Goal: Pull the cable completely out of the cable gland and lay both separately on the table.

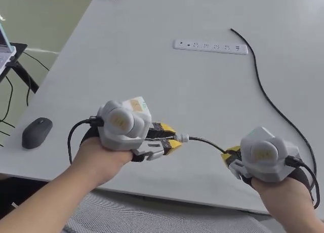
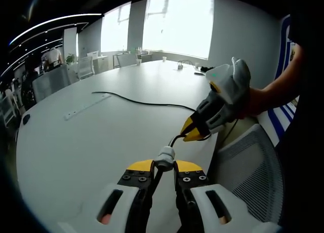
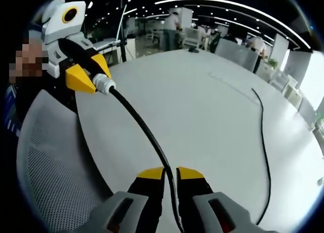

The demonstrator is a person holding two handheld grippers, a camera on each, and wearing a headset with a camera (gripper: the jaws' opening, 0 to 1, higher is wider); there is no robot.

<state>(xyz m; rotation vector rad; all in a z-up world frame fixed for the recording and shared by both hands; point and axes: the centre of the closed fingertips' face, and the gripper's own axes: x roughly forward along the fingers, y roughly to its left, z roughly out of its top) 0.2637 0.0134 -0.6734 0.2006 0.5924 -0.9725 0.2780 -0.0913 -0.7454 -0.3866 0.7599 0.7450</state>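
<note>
Cable thru gland in L claw

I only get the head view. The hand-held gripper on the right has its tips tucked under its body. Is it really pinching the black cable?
Observer: Yes. In the right gripper view the black cable runs down between the yellow tips of the right hand-held gripper, which are shut on it.
Operator: And the little white thing on the other side?
Observer: That is the cable gland. The left gripper view shows it clamped between the tips of the left hand-held gripper.
Operator: Is anybody else in the room?
Observer: Yes. The right gripper view shows a person standing far off, beyond the table.
</note>
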